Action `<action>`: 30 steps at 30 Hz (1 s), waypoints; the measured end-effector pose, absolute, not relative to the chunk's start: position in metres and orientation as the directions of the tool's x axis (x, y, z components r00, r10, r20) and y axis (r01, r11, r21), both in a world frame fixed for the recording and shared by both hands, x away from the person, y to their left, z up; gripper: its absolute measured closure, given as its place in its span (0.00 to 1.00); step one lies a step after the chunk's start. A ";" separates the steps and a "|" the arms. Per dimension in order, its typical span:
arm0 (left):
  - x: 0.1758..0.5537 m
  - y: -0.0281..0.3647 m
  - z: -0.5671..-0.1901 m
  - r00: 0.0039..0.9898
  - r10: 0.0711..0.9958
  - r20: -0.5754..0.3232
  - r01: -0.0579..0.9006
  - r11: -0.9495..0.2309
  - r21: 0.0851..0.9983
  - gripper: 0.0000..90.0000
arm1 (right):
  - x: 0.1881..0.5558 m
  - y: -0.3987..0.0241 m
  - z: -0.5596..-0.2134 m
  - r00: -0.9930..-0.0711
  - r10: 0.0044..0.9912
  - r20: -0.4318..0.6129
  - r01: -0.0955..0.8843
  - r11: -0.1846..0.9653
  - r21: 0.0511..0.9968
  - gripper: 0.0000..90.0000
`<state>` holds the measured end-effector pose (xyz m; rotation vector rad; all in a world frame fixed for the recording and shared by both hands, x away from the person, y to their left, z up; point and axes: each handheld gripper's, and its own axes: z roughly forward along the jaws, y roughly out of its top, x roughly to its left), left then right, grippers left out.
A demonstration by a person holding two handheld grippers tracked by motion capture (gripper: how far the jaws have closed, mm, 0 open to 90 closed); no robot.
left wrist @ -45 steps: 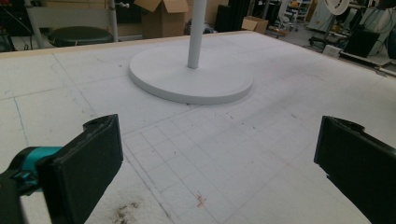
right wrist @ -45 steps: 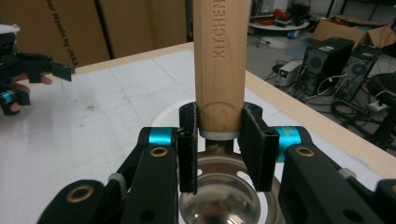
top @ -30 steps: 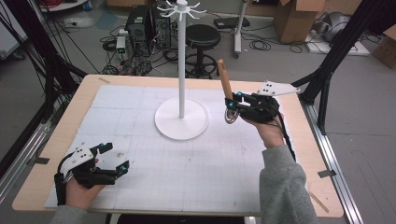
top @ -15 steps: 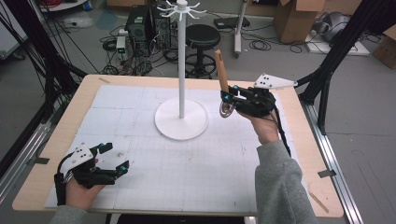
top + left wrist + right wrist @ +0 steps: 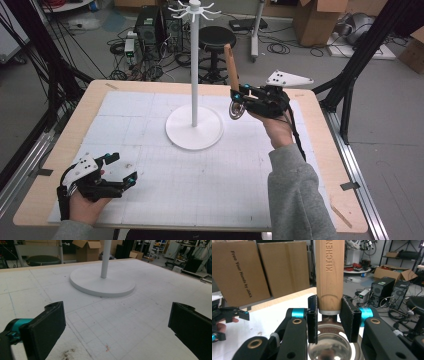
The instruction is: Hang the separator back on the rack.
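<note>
From the high view, a person stands at a wooden table [image 5: 320, 165] topped with a white gridded mat [image 5: 200, 185]; a white hanging stand [image 5: 194, 80] with a round base and hooked crown rises at the middle. The right gripper [image 5: 239, 102] holds a kitchen utensil [image 5: 231, 65], its wooden handle pointing up and its shiny metal head hanging below, in the air just right of the stand's pole. The left gripper [image 5: 117, 170] rests low over the near left of the mat with nothing in it. In the left gripper view, the two black jaws stand wide apart over bare mat, the stand's base [image 5: 102, 282] ahead. In the right gripper view, the jaws are clenched on the utensil's handle [image 5: 329, 272] just above its metal collar, with the polished bowl [image 5: 332, 347] beneath. The tool looks stiff and fairly light, its smooth wood likely slippery and its head heavier, so a grip near the collar suits it. Beyond the table are cardboard boxes [image 5: 259, 270], computer towers [image 5: 384, 290], cables and a stool on a grey floor.
</note>
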<state>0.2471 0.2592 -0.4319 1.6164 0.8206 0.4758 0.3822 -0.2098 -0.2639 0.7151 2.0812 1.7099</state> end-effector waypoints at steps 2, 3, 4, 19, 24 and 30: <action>0.247 0.259 -0.432 0.671 0.728 -0.139 0.249 -0.045 0.967 0.02 | 0.383 -0.208 -0.262 -0.813 0.581 0.047 0.156 0.138 0.978 0.78; 0.247 0.258 -0.432 0.673 0.726 -0.141 0.248 -0.042 0.968 0.02 | 0.384 -0.207 -0.261 -0.813 0.580 0.050 0.156 0.134 0.979 0.78; 0.248 0.258 -0.431 0.677 0.724 -0.137 0.245 -0.046 0.968 0.02 | 0.384 -0.207 -0.261 -0.812 0.583 0.041 0.149 0.140 0.979 0.78; 0.248 0.256 -0.432 0.678 0.723 -0.137 0.248 -0.048 0.968 0.02 | 0.389 -0.196 -0.246 -0.796 0.605 0.034 0.139 0.128 0.982 0.78; 0.248 0.256 -0.432 0.678 0.722 -0.137 0.247 -0.048 0.968 0.02 | 0.390 -0.191 -0.243 -0.796 0.604 0.042 0.145 0.122 0.982 0.78; 0.248 0.257 -0.432 0.675 0.725 -0.139 0.250 -0.047 0.967 0.02 | 0.391 -0.186 -0.239 -0.792 0.610 0.038 0.132 0.109 0.985 0.78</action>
